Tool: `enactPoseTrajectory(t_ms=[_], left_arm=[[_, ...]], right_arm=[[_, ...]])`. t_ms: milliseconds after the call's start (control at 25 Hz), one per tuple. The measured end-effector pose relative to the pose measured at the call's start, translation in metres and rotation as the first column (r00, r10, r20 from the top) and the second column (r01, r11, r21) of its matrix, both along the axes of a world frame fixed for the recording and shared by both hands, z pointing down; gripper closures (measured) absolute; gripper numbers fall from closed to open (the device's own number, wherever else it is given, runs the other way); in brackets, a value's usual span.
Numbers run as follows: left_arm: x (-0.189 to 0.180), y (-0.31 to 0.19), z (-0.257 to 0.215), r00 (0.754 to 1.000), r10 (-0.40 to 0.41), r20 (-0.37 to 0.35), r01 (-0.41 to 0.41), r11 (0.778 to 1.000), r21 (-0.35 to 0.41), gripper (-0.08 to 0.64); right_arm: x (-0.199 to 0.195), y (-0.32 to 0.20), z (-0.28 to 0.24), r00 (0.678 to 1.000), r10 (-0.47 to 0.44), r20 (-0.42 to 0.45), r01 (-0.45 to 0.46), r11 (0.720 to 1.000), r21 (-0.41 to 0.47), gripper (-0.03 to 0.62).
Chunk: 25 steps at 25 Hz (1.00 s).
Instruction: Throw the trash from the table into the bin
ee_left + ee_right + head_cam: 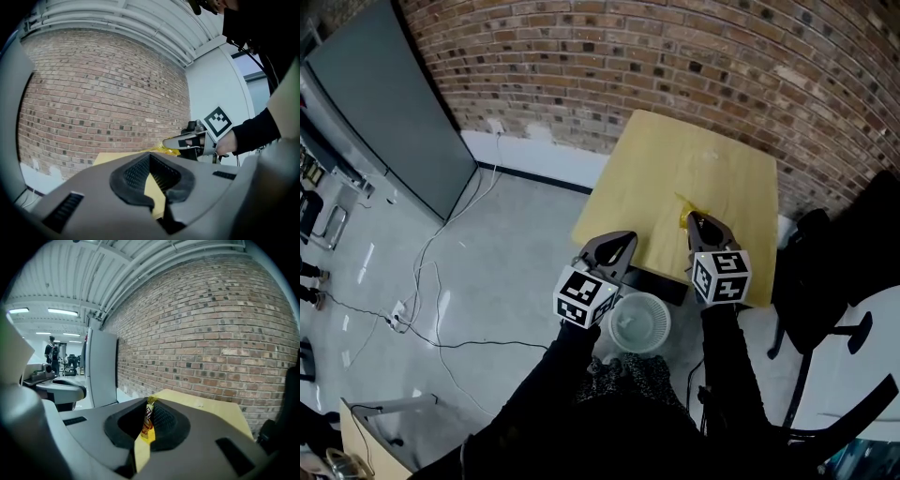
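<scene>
Right jaws: clenched on a yellow wrapper (148, 422) with red print. The wrapper stands pinched edge-on between the pads, and its top end pokes out past the tips of my right gripper (150, 404).

Left jaws: drawn together at the tips, with nothing gripped. Only a wedge of the table top shows below the pads of my left gripper (150, 161).

Position, right: from the head view, the right gripper is over the near edge of the yellow table (675, 155). The wrapper is raised in its tips, at the table's front right part. The left gripper view confirms this: the wrapper hangs from the right gripper's tips above the table edge.

Position, left: the left gripper is just off the table's near left edge, beside the right gripper and apart from it.

Bin: a white ribbed bin (649, 309) stands on the floor below and between the two grippers, close against the table's near edge. Its inside appears pale; I cannot tell what it holds.

Surroundings: a brick wall (694, 56) runs behind the table, a grey panel (389, 117) stands to the left, cables (431, 300) lie across the floor, and a black chair (820, 281) stands to the right.
</scene>
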<state>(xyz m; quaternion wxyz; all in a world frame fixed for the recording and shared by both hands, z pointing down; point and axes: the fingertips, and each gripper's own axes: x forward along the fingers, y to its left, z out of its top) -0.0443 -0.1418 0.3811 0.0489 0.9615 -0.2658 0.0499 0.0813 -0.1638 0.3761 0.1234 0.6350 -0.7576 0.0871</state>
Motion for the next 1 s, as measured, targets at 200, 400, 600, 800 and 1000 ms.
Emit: enactPoseTrajectory(t_ms=[200, 400, 600, 800, 1000], left_arm=[[-0.003, 0.016, -0.001, 1.000, -0.016, 0.002, 0.016, 1.000, -0.001, 0.560], [-0.005, 0.040, 0.008, 1.000, -0.025, 0.011, 0.025, 1.000, -0.019, 0.560], [-0.002, 0.065, 0.008, 0.999, -0.037, 0.007, 0.037, 0.999, -0.017, 0.560], [-0.002, 0.092, 0.012, 0.999, -0.045, 0.021, 0.046, 0.999, -0.026, 0.560], [-0.005, 0.115, 0.016, 0.998, -0.055, 0.032, 0.056, 0.998, -0.032, 0.560]], right_arm=[[-0.008, 0.017, -0.004, 1.000, -0.024, 0.003, 0.024, 1.000, 0.007, 0.578], [-0.018, 0.047, 0.009, 0.998, -0.057, 0.015, 0.057, 0.998, -0.011, 0.578], [-0.021, 0.077, 0.017, 0.996, -0.085, 0.022, 0.085, 0.996, -0.028, 0.580], [-0.024, 0.106, 0.019, 0.992, -0.124, 0.028, 0.124, 0.992, -0.021, 0.578], [-0.030, 0.128, 0.024, 0.988, -0.144, 0.045, 0.146, 0.989, -0.029, 0.578]])
